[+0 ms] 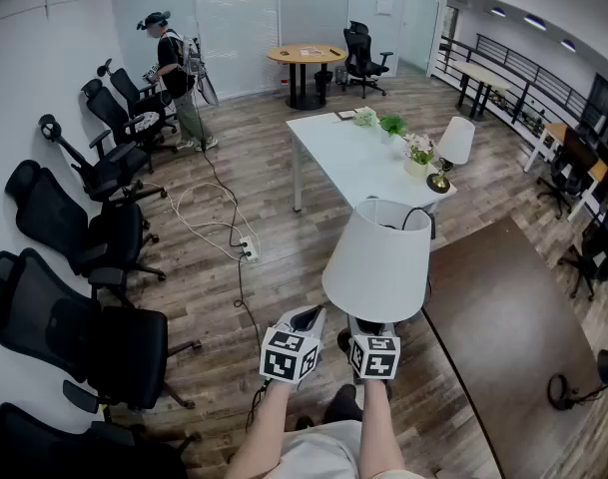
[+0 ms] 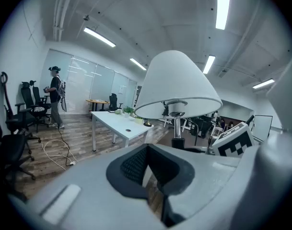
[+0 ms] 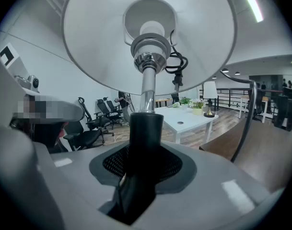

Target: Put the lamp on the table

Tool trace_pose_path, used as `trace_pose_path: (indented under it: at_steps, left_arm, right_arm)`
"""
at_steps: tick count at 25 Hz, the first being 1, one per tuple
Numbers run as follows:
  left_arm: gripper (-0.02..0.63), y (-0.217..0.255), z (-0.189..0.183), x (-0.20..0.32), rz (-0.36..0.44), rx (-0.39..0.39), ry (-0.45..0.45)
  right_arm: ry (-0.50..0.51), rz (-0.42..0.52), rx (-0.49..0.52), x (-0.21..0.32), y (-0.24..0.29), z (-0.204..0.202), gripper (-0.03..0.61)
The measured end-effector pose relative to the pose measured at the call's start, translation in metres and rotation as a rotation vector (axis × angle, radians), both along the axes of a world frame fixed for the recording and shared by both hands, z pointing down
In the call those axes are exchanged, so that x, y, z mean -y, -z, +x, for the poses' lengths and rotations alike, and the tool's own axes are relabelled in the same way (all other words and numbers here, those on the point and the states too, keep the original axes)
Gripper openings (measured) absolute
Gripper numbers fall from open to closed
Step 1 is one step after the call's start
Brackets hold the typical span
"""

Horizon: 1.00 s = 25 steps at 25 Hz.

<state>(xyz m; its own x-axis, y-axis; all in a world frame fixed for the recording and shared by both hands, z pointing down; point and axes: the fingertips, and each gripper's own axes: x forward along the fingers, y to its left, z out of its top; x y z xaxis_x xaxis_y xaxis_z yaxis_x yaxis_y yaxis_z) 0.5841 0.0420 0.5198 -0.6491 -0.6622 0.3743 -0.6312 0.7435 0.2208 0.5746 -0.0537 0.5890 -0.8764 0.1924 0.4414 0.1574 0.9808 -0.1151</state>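
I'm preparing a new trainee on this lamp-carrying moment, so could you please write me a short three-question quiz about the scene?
1. True or false: the right claw grips the lamp by its dark stem, with the shade above.
2. What already stands on the white table?
A) a second lamp and potted plants
B) a laptop
C) a stack of boxes
3. Short answer: which claw holds nothing?

Key
1. True.
2. A.
3. The left claw.
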Motion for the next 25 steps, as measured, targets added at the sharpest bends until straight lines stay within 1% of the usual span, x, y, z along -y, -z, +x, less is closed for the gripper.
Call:
trace_pose_path:
  at_steps: [3, 8, 12, 19, 22, 25]
  left_arm:
    - [0.000, -0.002, -0.005, -0.007, 0.019, 0.001, 0.016]
    - [0.000, -0.010, -0.027, -0.015, 0.014, 0.005, 0.030]
    - [0.000, -0.008, -0.072, -0.020, 0.010, 0.014, 0.048]
    - [0.000, 0.023, -0.152, -0.003, 0.008, 0.064, 0.009]
    - [0.000, 0.027, -0.186, 0.000, -0.020, 0.073, 0.005]
    - [0.000, 0.032, -0.222, -0.010, -0.022, 0.072, 0.044]
  right_arm:
    - [0.011, 0.007, 0.011, -0.007, -0.001, -0.006, 0.164]
    - [0.019, -0.004, 0.032, -0.015, -0.002, -0.032, 0.164]
    - [0.030, 0.011, 0.042, -0.015, -0.003, -0.074, 0.164]
    - [0.026, 0.011, 0.105, 0.000, 0.012, -0.154, 0.163]
    - [0.025, 0.002, 0.094, 0.004, 0.012, -0.191, 0.164]
    - [0.034, -0.002, 0.074, 0.005, 0.011, -0.224, 0.164]
